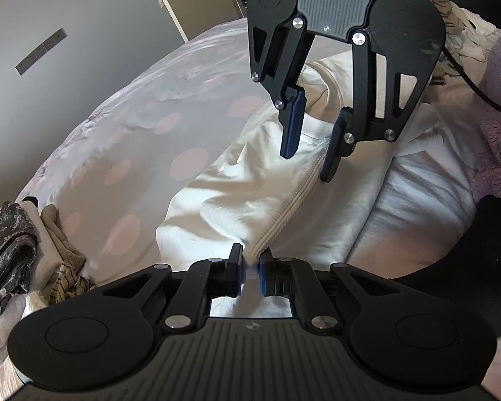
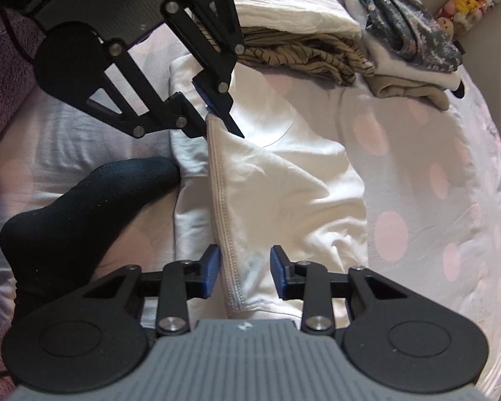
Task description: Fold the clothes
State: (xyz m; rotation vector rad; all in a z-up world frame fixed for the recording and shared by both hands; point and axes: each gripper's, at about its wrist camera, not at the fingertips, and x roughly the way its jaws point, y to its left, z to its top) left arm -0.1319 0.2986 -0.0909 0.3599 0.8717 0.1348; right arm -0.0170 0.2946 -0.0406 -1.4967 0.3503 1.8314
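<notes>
Your left gripper (image 1: 249, 272) is pinching the stitched hem of the white garment (image 1: 237, 193), while your right gripper (image 2: 245, 272) is hanging spread over that same hem. The garment is lying crumpled on the dotted bedspread (image 2: 417, 173), near the folded pile (image 2: 317, 46).

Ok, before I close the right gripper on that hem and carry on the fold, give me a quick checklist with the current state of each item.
1. Left gripper clamped on the white garment: ok.
2. Right gripper open: ok.
3. Stitched hem between the right pads: ok.
4. Hem actually touching the pads: cannot tell.
5. Black sock clear of the garment: not ok, it touches the edge.
6. Folded stack out of the way: ok.
</notes>
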